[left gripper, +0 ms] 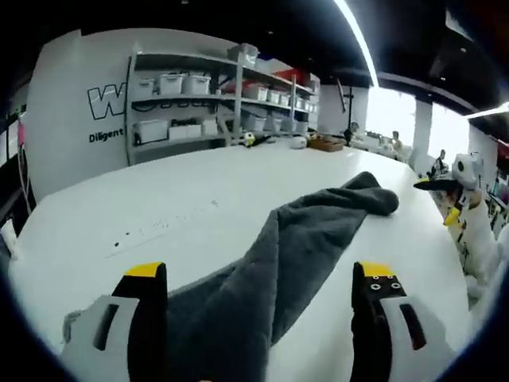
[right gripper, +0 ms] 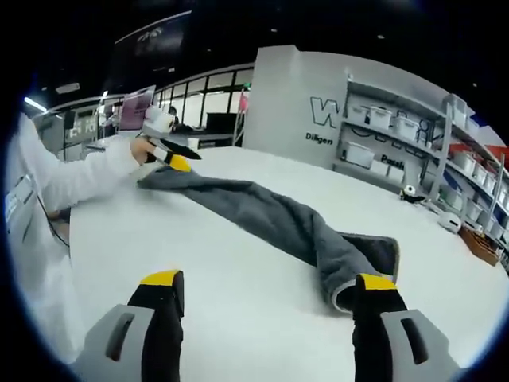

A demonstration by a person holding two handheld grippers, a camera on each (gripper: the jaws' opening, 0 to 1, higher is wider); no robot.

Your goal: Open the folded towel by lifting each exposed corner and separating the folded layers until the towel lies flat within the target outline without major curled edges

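Left gripper view: the towel is dark grey and lies on the white surface as a long rumpled band. It runs from 6 o'clock, between the jaws, up to a bunched end near 2 o'clock. The left claw stands wide, with the near end of the towel lying between its jaws but not pinched. The right claw comes in at 3 o'clock, close to the far end. Whether it grips cloth cannot be told from here. Shelves with bins stand behind at 12 o'clock. No target outline can be made out, only faint marks on the surface at 9 o'clock.

Right gripper view: the same towel stretches from 10 o'clock down to a folded end at 4 o'clock, touching the right-hand jaw. The right claw is wide and holds nothing. The left claw, in a sleeved hand, sits at the far end at 10 o'clock. Its tips look near together just above the cloth, though a grip is not certain.

Judgement: the towel looks soft, limp and light with a napped, non-slippery face. It should drape and stretch rather than hold shape. The best hold is probably a single exposed corner layer at each end, pinched shallow to avoid catching the layers below. The two-layer fold at 4 o'clock looks like the most accessible corner.
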